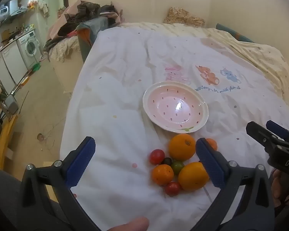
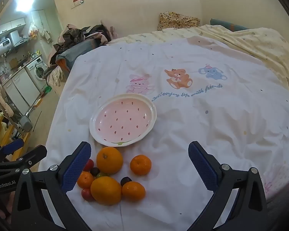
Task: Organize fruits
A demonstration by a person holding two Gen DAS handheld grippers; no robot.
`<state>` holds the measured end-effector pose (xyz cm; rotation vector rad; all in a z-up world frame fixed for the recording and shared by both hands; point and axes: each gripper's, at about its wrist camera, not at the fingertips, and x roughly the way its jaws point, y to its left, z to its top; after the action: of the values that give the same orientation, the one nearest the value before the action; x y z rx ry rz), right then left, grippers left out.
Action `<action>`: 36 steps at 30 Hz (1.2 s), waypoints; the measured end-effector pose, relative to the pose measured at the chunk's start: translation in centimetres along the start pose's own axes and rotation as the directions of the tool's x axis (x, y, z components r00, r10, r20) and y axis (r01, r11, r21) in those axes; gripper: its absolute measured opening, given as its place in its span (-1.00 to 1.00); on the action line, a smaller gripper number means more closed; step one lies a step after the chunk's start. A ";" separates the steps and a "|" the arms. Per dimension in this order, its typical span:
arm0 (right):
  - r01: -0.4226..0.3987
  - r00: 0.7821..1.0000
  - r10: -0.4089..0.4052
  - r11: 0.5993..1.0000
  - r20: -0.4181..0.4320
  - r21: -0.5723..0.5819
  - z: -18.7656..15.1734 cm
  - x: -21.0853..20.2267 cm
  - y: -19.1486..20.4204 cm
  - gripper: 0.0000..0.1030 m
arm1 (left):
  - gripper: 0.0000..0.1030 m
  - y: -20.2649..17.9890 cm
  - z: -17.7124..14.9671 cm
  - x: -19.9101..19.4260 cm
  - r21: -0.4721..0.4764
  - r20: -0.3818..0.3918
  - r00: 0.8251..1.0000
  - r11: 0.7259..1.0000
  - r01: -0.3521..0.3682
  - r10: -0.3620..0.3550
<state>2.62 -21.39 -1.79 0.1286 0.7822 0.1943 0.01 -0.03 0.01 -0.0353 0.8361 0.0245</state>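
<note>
A pink strawberry-pattern plate (image 1: 175,106) (image 2: 123,120) lies empty on the white sheet (image 1: 115,96). Just in front of it is a pile of fruit: a big orange (image 1: 182,147) (image 2: 109,160), a second big orange (image 1: 193,176) (image 2: 105,190), small tangerines (image 1: 162,174) (image 2: 140,164), red tomatoes (image 1: 157,156) (image 2: 87,194), a green one (image 1: 177,166) and dark plums (image 2: 125,181). My left gripper (image 1: 144,159) is open and empty, above and just in front of the pile. My right gripper (image 2: 139,165) is open and empty, over the right of the pile; it also shows in the left wrist view (image 1: 263,132).
The sheet covers a bed with a cream blanket (image 2: 260,44) at the back right and a floral pillow (image 2: 178,21) by the wall. Clothes are piled on a chair (image 2: 80,38) at the back left. The floor and a washing machine (image 1: 29,46) lie to the left.
</note>
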 end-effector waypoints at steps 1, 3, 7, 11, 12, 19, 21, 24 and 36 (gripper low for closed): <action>-0.001 1.000 0.001 1.000 0.003 0.001 0.0 -0.1 0.0 1.00 | 0.99 0.0 0.0 0.0 -0.001 0.000 1.000 1.000 0.003 -0.003; 0.003 1.000 -0.003 1.000 -0.003 -0.002 0.0 -0.1 0.1 1.00 | 0.99 0.0 0.0 0.0 -0.006 0.002 1.000 1.000 0.005 -0.005; 0.002 1.000 -0.002 1.000 -0.001 -0.002 0.0 -0.1 0.1 1.00 | 0.99 0.0 0.0 0.0 -0.006 0.001 1.000 1.000 0.004 -0.004; 0.001 1.000 -0.001 1.000 0.001 -0.001 0.2 -0.3 -0.3 1.00 | 0.99 0.4 0.0 -0.4 -0.004 0.005 1.000 1.000 0.003 -0.003; 0.002 1.000 -0.002 1.000 0.007 -0.004 0.1 -0.3 -0.2 1.00 | 0.99 0.5 -0.1 -0.3 -0.003 0.005 1.000 1.000 0.002 -0.002; 0.005 1.000 -0.005 1.000 0.008 -0.007 0.1 -0.4 0.0 1.00 | 0.99 0.5 -0.5 -0.2 -0.007 0.008 1.000 1.000 0.003 -0.003; 0.003 1.000 -0.003 1.000 0.008 -0.003 0.1 -0.4 0.0 1.00 | 0.99 0.4 -0.4 -0.2 -0.008 0.007 1.000 1.000 0.002 -0.002; 0.004 1.000 -0.004 1.000 0.009 -0.005 0.1 -0.4 0.0 1.00 | 0.99 0.5 -0.4 -0.2 -0.007 0.005 1.000 1.000 0.002 -0.002; 0.004 1.000 -0.004 1.000 0.011 -0.006 0.2 -0.4 0.0 1.00 | 0.99 0.5 -0.2 0.0 -0.007 -0.002 1.000 1.000 -0.004 0.004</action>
<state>2.46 -21.46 -1.41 0.1221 0.7707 0.1920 -0.17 0.49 -0.08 -0.0405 0.8380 0.0316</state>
